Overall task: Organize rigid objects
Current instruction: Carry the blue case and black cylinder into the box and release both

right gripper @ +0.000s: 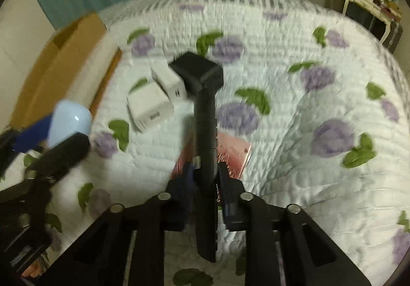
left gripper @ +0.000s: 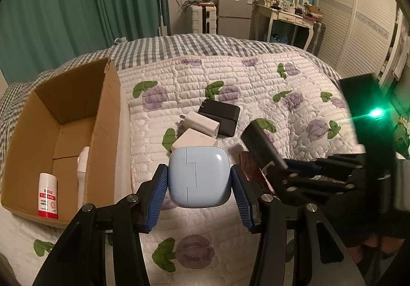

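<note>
My left gripper (left gripper: 200, 198) is clamped on the pale blue case (left gripper: 199, 177), held above the quilt (left gripper: 256, 80) beside the cardboard box (left gripper: 107, 116). My right gripper (right gripper: 205, 183) is clenched on a black stick-shaped object (right gripper: 205, 132), lifted above the two white chargers (right gripper: 159, 96).

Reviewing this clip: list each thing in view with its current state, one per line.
Left gripper: shut on the light blue case, held above the quilt.
Right gripper: shut on the black stick.
Cardboard box: open, on the bed.
White bottle with red label: upright in the box.
Two white chargers: lying on the quilt, touching.
Black charger: lying beside them.
Pink packet: flat under the stick.
</note>
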`<state>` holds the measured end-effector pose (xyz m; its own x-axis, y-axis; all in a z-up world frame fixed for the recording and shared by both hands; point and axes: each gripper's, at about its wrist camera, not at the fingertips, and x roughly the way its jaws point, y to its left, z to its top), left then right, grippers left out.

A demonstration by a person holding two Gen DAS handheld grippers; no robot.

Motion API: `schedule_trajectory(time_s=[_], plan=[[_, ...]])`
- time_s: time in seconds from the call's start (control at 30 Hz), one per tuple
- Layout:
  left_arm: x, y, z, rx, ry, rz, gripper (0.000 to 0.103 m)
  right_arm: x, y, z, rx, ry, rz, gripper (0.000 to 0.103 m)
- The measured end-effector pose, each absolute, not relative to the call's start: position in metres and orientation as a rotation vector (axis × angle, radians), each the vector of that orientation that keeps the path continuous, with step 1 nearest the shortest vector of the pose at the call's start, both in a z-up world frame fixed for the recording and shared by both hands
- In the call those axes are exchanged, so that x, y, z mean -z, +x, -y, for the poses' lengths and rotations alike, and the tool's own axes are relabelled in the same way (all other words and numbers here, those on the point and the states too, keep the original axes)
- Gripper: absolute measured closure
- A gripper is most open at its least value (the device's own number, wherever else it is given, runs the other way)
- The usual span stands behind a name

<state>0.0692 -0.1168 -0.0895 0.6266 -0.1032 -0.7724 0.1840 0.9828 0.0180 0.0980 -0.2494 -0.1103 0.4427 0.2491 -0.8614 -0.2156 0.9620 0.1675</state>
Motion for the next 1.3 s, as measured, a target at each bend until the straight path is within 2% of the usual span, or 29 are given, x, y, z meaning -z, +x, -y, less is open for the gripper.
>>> schedule_trajectory(time_s=[0.17,0.37,0.6,0.77,0.97,1.3], plan=[[0.076,0.069,0.11,0.169,0.077,-0.851,0.052,0.094,0.09,0.249,-0.276,0.024,-1.031,0.086],[0.049,0.069,0.097,0.19,0.048,-0.807,0.052,0.042,0.08,0.245,-0.287,0.052,-0.92,0.086],[-0.004,0.071,0.053,0.176,0.023,-0.709,0.052,-0.025,0.071,0.206,-0.331,-0.001,-0.806,0.086],[-0.023,0.079,0.008,0.139,0.021,-0.68,0.052,-0.062,0.071,0.166,-0.392,-0.016,-0.744,0.086],[-0.013,0.099,-0.043,0.077,0.051,-0.702,0.052,-0.067,0.085,0.114,-0.462,-0.01,-0.737,0.086],[0.056,0.14,-0.095,0.069,0.063,-0.828,0.052,-0.02,0.126,0.046,-0.519,-0.029,-0.83,0.086]])
